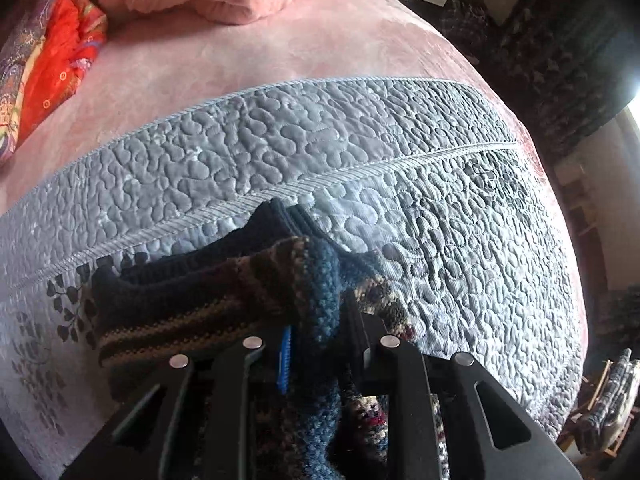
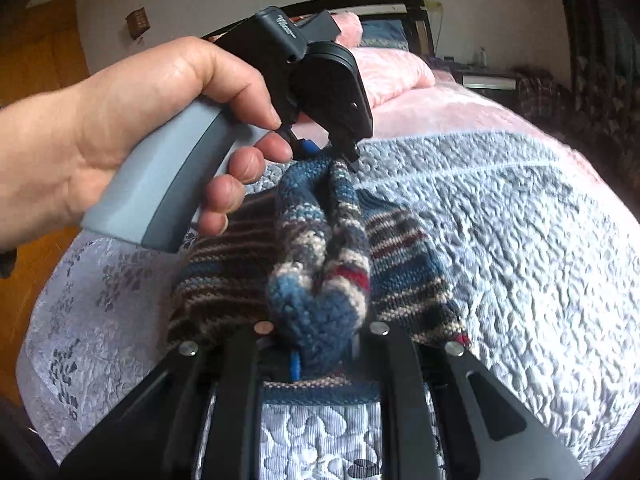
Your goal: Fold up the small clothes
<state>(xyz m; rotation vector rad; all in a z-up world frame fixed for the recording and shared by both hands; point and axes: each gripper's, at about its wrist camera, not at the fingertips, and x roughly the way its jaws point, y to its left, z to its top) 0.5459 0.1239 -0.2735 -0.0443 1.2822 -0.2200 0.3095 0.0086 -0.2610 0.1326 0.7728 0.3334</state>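
1. Fingers of the right gripper (image 2: 316, 354) pinch the near fold of a striped blue, brown and cream knitted garment (image 2: 320, 248), at 6 o'clock in the right wrist view.
2. Left gripper (image 2: 326, 151), held by a bare hand (image 2: 132, 128) at 10 o'clock, pinches the far end of that raised fold.
3. In its own view the left gripper (image 1: 316, 344) is clamped on the same knit (image 1: 224, 292).
4. Garment lies on a grey quilted bedspread (image 2: 500, 240); a pink plush blanket (image 1: 240, 64) covers the bed at 12 o'clock.
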